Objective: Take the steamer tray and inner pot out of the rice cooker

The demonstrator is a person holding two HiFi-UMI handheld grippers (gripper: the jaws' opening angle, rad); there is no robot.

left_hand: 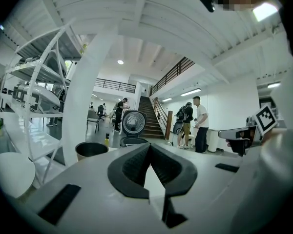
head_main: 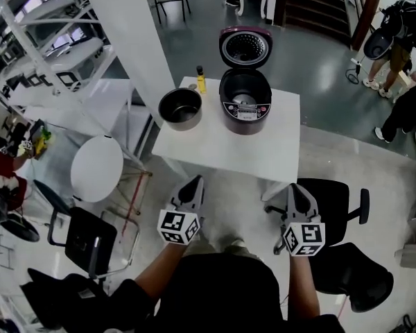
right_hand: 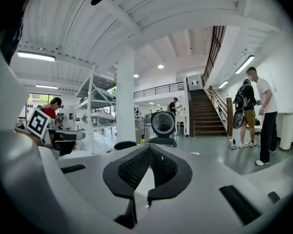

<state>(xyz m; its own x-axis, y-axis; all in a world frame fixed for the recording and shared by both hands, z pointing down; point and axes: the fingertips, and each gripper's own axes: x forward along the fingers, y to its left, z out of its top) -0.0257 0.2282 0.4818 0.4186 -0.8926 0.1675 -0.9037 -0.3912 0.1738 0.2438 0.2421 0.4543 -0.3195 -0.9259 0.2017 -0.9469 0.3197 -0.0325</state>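
Left tongs (head_main: 193,182) and right tongs (head_main: 295,188) pinched shut, empty, at 6 o'clock off the bench (head_main: 215,148). Inner pot (head_main: 180,108) already out, at 9 o'clock of open rice cooker (head_main: 245,103). Steamer tray not made out: check the cavity, open tongs before reaching.

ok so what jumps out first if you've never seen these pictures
The dark rice cooker with its lid flipped up, at the far side of the white table, and the inner pot standing to its left. Nearer, the left gripper and right gripper hang shut and empty, short of the table.
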